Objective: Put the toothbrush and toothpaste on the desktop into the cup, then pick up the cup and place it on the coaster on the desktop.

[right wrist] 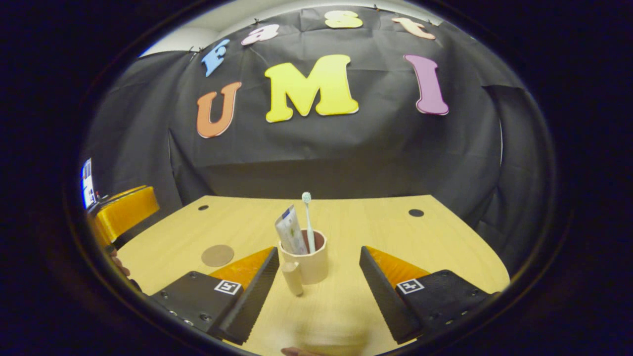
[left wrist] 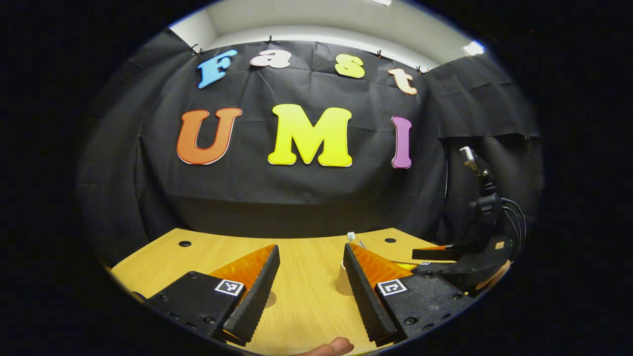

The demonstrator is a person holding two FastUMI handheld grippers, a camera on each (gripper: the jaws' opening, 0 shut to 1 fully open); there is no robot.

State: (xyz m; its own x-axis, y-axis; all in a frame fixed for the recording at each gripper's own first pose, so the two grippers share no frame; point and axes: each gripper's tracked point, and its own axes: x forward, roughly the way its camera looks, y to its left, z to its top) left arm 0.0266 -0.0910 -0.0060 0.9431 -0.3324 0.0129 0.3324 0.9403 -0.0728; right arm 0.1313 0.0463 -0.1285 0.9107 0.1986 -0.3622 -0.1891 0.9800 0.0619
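In the right gripper view a beige cup [right wrist: 310, 267] with a handle [right wrist: 293, 278] stands upright on the wooden desktop [right wrist: 376, 227]. A toothbrush [right wrist: 307, 217] and a toothpaste tube [right wrist: 290, 231] stand inside it. My right gripper [right wrist: 319, 251] is open, its fingertips on either side of the cup, apart from it. A round brown coaster [right wrist: 217, 255] lies to the cup's left. In the left gripper view my left gripper [left wrist: 311, 247] is open over bare wood. The cup [left wrist: 343, 286] peeks from behind its right finger, the coaster [left wrist: 270, 299] from behind its left finger. The right gripper [left wrist: 428, 259] shows farther right.
The desktop [left wrist: 306, 277] has small dark holes [right wrist: 416, 212] near its back corners. The booth's black cloth hangs close behind the table's far edge. The left gripper's body [right wrist: 123, 212] shows at the left edge of the right gripper view. A fingertip [left wrist: 331, 347] shows at the bottom.
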